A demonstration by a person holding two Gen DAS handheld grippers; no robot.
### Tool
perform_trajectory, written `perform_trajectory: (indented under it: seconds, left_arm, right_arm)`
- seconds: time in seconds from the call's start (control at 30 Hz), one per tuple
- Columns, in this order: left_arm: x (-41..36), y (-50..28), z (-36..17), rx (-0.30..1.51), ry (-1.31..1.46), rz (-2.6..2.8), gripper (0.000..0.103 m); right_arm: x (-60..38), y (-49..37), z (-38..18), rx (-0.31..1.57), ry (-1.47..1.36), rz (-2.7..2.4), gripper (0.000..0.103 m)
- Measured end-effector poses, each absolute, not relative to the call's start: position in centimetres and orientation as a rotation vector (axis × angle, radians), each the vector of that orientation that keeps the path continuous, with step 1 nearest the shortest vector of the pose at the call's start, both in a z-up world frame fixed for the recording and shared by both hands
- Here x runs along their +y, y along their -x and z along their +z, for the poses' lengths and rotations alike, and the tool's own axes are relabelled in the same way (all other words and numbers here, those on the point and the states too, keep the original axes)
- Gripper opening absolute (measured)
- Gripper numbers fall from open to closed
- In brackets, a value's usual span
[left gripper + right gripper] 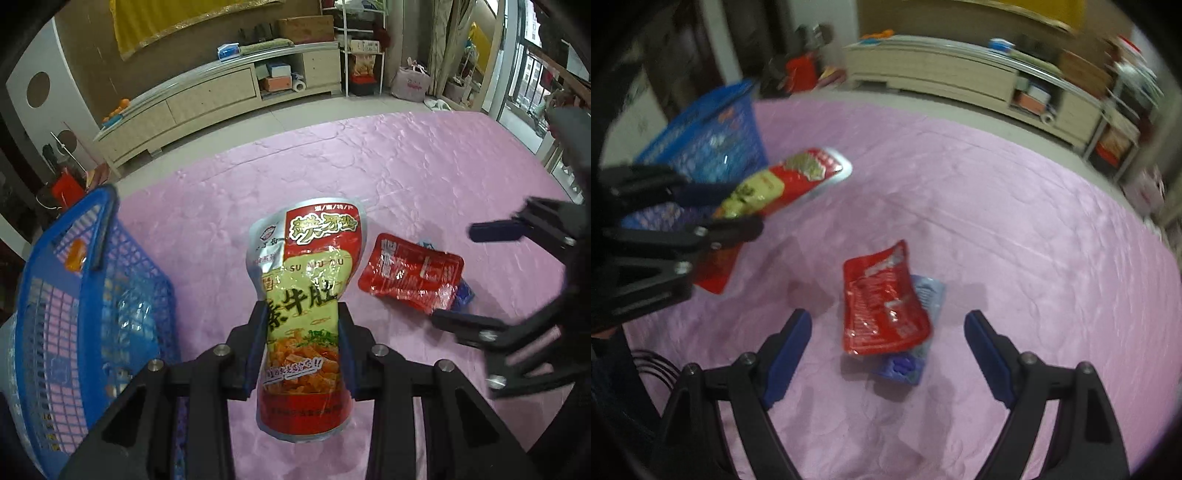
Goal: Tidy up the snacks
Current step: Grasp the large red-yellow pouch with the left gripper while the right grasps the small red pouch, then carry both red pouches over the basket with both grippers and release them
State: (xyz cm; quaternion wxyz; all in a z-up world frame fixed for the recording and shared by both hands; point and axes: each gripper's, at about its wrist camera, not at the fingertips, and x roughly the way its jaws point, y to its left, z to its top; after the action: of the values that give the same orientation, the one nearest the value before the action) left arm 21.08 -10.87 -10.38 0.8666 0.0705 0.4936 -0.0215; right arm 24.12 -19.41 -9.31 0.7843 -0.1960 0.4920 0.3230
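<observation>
My left gripper is shut on a tall red, yellow and silver snack bag, pinched across its middle and held above the pink cloth. The same bag and left gripper show at the left of the right wrist view, in front of the blue basket. A flat red snack packet lies on the cloth over a blue packet. My right gripper is open above them, a finger on each side, touching neither. It appears at the right in the left wrist view, beside the red packet.
The blue mesh basket stands at the table's left edge with a clear-wrapped item inside. The pink cloth covers the table. Beyond it are a beige low cabinet, a shelf rack and a window at the right.
</observation>
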Motion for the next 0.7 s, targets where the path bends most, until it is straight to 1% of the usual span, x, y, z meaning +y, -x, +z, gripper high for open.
perform_trajectory:
  seconds: [0.1,0.17,0.23,0.27,0.3,0.33,0.37,0.4,0.43,0.47,0.5,0.53,0.57,0.6,0.7]
  left_arm:
    - [-10.6,-20.4,-10.4,1.028,-0.145,-0.046,0.033]
    - [-10.2,-20.7,-10.8,1.039,-0.127,-0.046,0.033]
    - [-9.8,-20.8,-11.3,1.052,-0.123,-0.036,0.033]
    - [-9.9,-21.2,-11.4,1.06,-0.116,-0.035,0.033]
    - [-9.8,-21.3,-11.5,1.064,-0.111,-0.036,0.033]
    - [-9.7,-21.4,-11.5,1.064,-0.113,-0.037,0.033]
    - [-9.7,-21.3,-11.6,1.061,-0.123,-0.041,0.033]
    - [-9.8,-21.3,-11.6,1.057,-0.127,-0.042,0.033]
    - [-9.7,-21.2,-11.6,1.057,-0.125,-0.042,0.033]
    - [-9.6,-21.3,-11.7,1.062,-0.116,-0.041,0.033]
    - [-9.6,-21.7,-12.0,1.065,-0.105,-0.04,0.033]
    - [-9.7,-22.1,-12.3,1.064,-0.1,-0.039,0.033]
    - [-9.7,-22.1,-12.2,1.063,-0.099,-0.038,0.033]
    - [-9.7,-22.0,-12.1,1.06,-0.1,-0.038,0.033]
    - [-9.6,-21.5,-11.7,1.045,-0.099,-0.039,0.033]
  right_arm:
    - [-17.4,-24.1,-10.5,1.065,0.565,0.692,0.087]
    - [-16.5,-24.2,-11.2,1.069,0.631,0.705,0.086]
    - [-15.8,-24.2,-11.8,1.08,0.672,0.714,0.077]
    - [-15.6,-24.3,-12.0,1.085,0.685,0.716,0.075]
    - [-15.3,-24.4,-12.3,1.092,0.696,0.721,0.066]
    - [-15.2,-24.4,-12.3,1.077,0.709,0.719,0.06]
    - [-15.2,-24.4,-12.4,1.08,0.709,0.722,0.058]
    - [-15.3,-24.5,-12.3,1.09,0.696,0.733,0.052]
    - [-15.3,-24.7,-12.3,1.118,0.672,0.758,0.034]
    - [-15.5,-24.7,-12.3,1.126,0.662,0.765,0.029]
    - [-15.6,-24.7,-12.1,1.112,0.665,0.759,0.028]
    - [-15.8,-24.6,-12.1,1.107,0.665,0.762,0.021]
    - [-16.1,-24.5,-12.0,1.108,0.659,0.761,0.018]
    - [-16.5,-24.4,-11.8,1.111,0.637,0.77,0.014]
    - [-17.4,-23.9,-10.4,1.1,0.578,0.776,0.012]
